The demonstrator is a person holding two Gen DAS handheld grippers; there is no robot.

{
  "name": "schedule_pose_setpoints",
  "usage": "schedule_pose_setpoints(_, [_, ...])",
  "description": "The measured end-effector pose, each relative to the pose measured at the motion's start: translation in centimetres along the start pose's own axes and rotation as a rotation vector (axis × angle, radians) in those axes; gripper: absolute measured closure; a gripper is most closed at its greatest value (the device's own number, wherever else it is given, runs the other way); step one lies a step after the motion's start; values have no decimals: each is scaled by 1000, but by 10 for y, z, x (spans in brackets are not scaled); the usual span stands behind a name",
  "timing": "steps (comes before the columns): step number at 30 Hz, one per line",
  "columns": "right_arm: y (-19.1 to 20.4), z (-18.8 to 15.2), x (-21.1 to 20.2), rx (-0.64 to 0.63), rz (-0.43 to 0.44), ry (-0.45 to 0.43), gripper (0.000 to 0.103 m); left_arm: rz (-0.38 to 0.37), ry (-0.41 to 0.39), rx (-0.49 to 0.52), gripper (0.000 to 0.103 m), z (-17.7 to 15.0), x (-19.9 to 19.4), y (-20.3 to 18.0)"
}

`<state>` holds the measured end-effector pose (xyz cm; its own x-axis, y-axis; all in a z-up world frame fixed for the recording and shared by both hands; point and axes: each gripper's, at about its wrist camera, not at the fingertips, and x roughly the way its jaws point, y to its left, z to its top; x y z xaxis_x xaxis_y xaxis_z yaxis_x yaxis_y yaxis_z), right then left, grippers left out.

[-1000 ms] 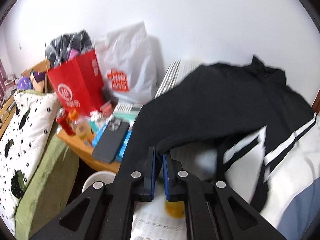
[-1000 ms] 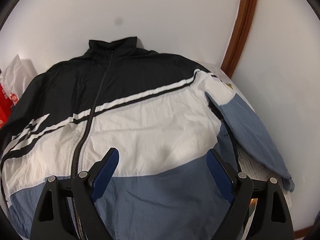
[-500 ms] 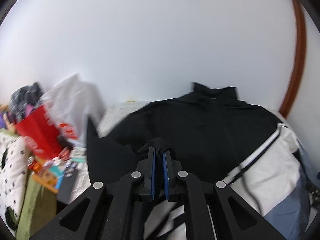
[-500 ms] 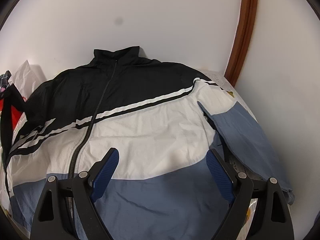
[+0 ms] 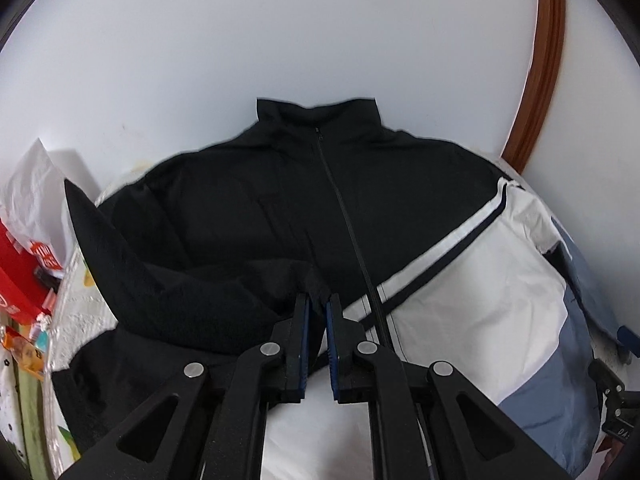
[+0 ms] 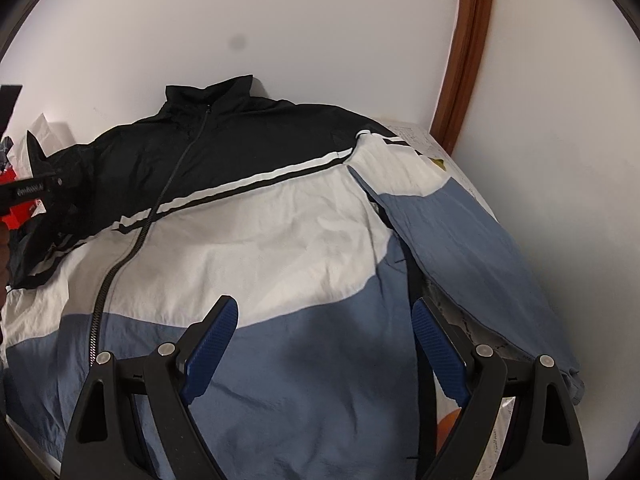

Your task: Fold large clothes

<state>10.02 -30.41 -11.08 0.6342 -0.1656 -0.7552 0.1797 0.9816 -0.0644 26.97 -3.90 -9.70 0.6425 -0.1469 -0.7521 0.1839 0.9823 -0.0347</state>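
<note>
A black, white and blue zip jacket (image 6: 280, 248) lies front up on a table, collar against the far wall; it also shows in the left wrist view (image 5: 460, 300). My left gripper (image 5: 318, 304) is shut on the end of the jacket's black left sleeve (image 5: 208, 300) and holds it folded over the chest, near the zipper (image 5: 348, 232). My right gripper (image 6: 324, 316) is open and empty above the blue hem. The blue right sleeve (image 6: 460, 236) lies stretched out along the right side. The left gripper also shows at the left edge of the right wrist view (image 6: 36, 192).
A red bag (image 5: 16, 272) and a white plastic bag (image 5: 32, 200) stand at the left. The white wall (image 6: 320, 32) is close behind the collar. A brown wooden frame (image 6: 464, 52) runs up at the right. The table's patterned cover (image 6: 416, 136) shows at the right.
My left gripper has carried the black sleeve from the left side, over the clutter, rightward onto the jacket's chest. My right gripper has stayed open over the hem, shifting slightly.
</note>
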Motion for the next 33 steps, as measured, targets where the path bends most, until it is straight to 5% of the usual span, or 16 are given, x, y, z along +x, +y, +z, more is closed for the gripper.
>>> schedule_pose_setpoints(7, [2,-4,-8,-5,44,-12,16,-66,24,-42,53,-15,-13,6])
schedule_pose_setpoints(12, [28,5,-15,-45,107,-13,48,-44,-26,-43,38,-34,-49,26])
schedule_pose_setpoints(15, [57,16,-18,-101,131,-31,51,-2,-50,-78,28,-52,-66,54])
schedule_pose_setpoints(22, [148,49,-15,-233,296,-73,41,104,-29,-174,24,-120,-89,138])
schedule_pose_setpoints(33, [268,84,30,-326,532,-63,35,22,19,-282,23,-181,-65,192])
